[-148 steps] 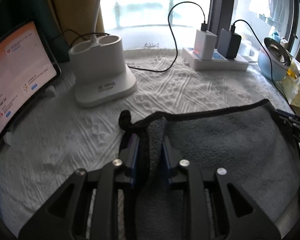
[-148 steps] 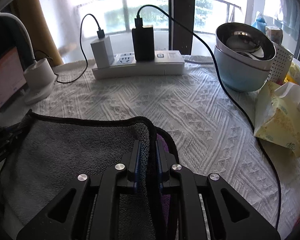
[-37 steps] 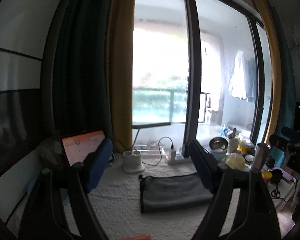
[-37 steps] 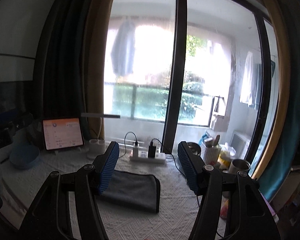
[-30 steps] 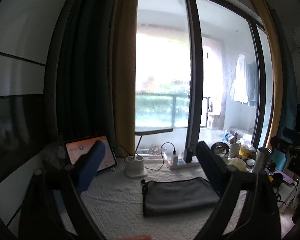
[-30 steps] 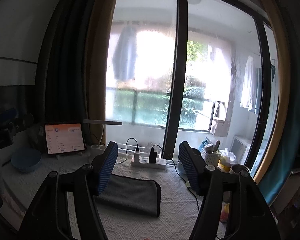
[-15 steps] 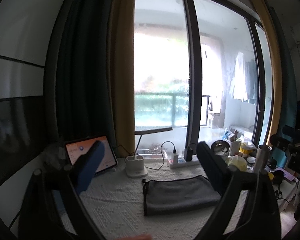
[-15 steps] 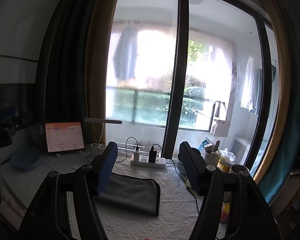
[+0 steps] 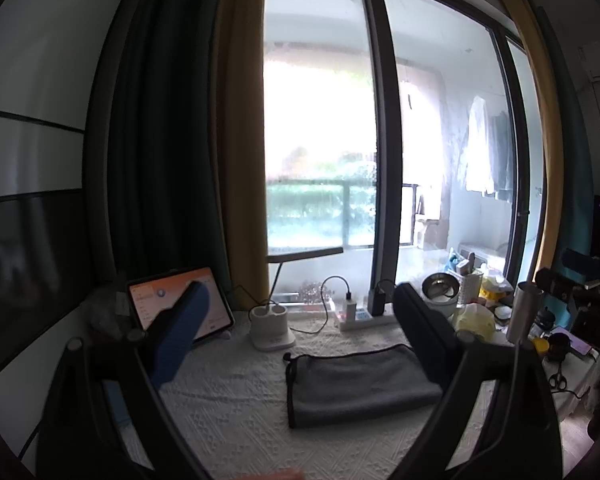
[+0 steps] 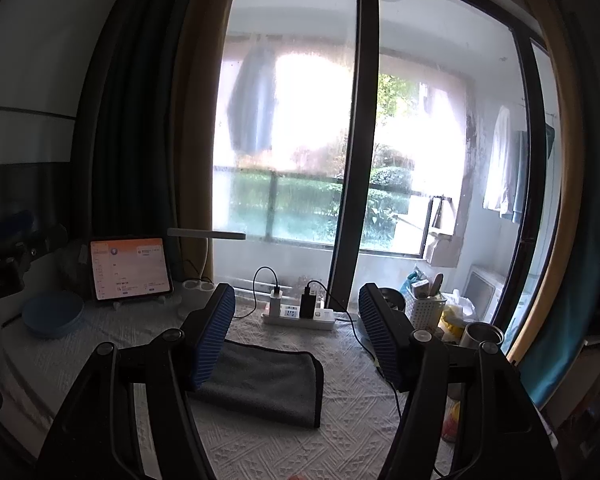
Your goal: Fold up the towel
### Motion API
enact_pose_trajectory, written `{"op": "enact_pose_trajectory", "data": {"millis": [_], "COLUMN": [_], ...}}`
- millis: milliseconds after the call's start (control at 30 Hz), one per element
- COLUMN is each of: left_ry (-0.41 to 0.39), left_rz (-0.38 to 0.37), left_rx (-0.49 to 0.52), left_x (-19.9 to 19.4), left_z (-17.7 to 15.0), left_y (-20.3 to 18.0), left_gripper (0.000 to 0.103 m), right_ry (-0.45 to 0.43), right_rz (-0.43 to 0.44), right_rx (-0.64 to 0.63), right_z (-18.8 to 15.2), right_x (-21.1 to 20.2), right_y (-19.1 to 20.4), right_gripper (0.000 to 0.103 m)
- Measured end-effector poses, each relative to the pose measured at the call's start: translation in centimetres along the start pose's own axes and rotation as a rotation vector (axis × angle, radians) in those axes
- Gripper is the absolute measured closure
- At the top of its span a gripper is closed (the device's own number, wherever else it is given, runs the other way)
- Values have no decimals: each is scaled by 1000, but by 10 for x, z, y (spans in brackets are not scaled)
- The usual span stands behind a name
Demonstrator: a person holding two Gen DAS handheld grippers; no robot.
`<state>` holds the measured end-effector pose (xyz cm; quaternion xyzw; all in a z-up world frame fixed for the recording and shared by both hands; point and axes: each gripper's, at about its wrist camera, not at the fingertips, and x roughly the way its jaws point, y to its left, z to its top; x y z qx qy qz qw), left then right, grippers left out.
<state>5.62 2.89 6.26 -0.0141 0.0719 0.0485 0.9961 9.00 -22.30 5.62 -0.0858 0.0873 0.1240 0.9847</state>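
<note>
A grey towel (image 9: 356, 384) with a dark border lies folded into a flat rectangle on the white textured tablecloth (image 9: 228, 404); it also shows in the right wrist view (image 10: 264, 380). My left gripper (image 9: 300, 312) is open and empty, held high and well back from the table. My right gripper (image 10: 296, 312) is open and empty too, raised above the near side of the towel. Neither touches the towel.
A tablet (image 9: 180, 304) stands at the back left beside a white lamp base (image 9: 270, 328). A power strip with chargers (image 10: 300, 312) lies at the back. A steel bowl (image 9: 440, 288), a metal cup (image 9: 520, 312), a basket (image 10: 424, 304) and tissue packs crowd the right. A blue plate (image 10: 52, 316) lies left.
About five seconds ago both grippers were shut on the towel's corners at table level. Now both are open, lifted up and drawn back. Over the last second they have barely moved.
</note>
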Motion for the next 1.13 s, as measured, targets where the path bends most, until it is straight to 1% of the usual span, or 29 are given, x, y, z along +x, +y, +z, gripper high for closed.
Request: {"op": "enact_pose_trajectory", "data": {"millis": [267,933,1067,1133], "left_ry": [13,9,-19,-21], "left_rz": [-3,-15,-22,-40], "left_rx": [4,8,2,-14], "left_x": [3,4,5,13], "left_z": [-4,-7,-10,-14], "left_y": [-1,-4,-3,2], "left_gripper": [9,9,9,9], "right_ry": [15,18,23,28], "right_rz": [2,3,10,15], "right_rx": [1,6,0,1], "right_z": [-3,-4,-5,-8], "right_x": [3,4,10,18], "right_y": [-2,-4,-1,-3], "right_gripper": [35,35,35,35]}}
